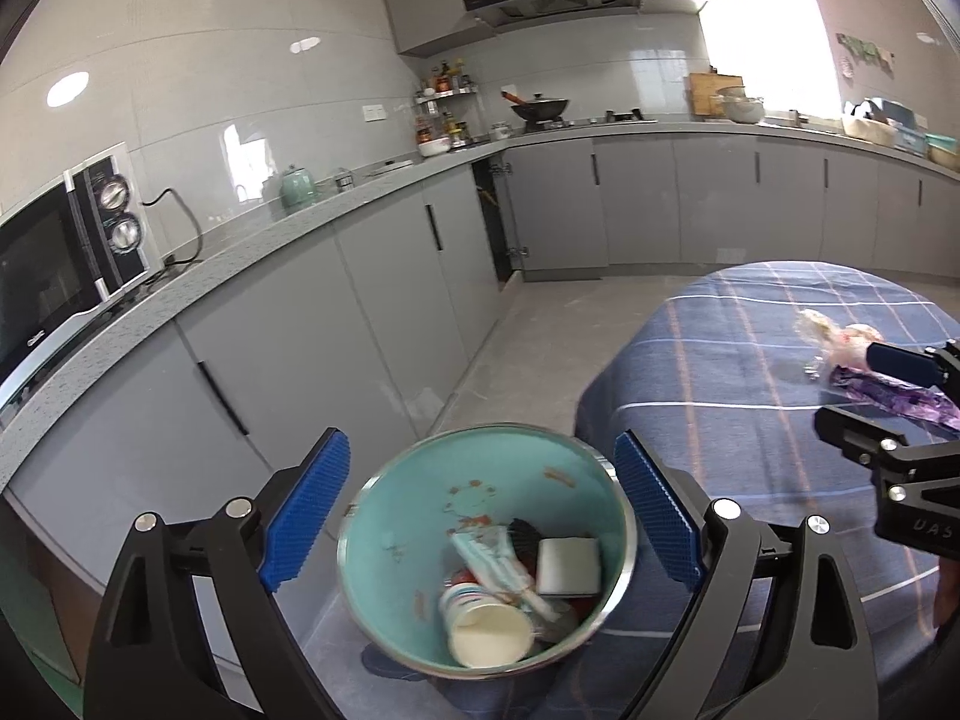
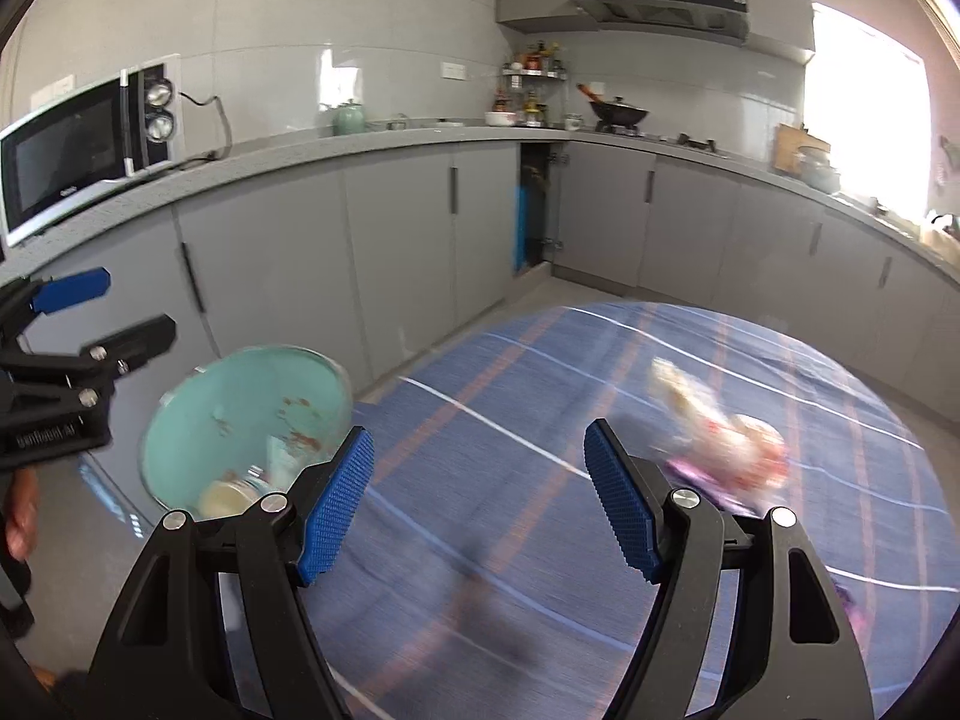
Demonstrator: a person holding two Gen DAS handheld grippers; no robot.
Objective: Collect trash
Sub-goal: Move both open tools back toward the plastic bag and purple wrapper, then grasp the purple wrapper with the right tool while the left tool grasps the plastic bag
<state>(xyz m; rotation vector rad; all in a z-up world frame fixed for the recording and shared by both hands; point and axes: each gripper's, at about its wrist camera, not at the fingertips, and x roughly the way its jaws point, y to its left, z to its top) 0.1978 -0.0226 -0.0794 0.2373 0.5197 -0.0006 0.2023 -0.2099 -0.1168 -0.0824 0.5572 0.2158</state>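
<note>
Both ribbed blue tongs agape, empty; round teal bin; crinkled wrappers.

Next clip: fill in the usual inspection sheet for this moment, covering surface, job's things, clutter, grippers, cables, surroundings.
Surface: round table with blue plaid cloth.
Job's things: teal bin at the table's edge, holding a paper cup, a white sponge and other scraps; pale crumpled wrapper and purple wrapper lie on the cloth.
Clutter: nothing seen.
Grippers: left hand-held gripper open, framing the bin, nothing held; right hand-held gripper open, empty, over the cloth.
Cables: black cord behind the microwave.
Surroundings: grey cabinets, wok on the stove, bright window.
</note>
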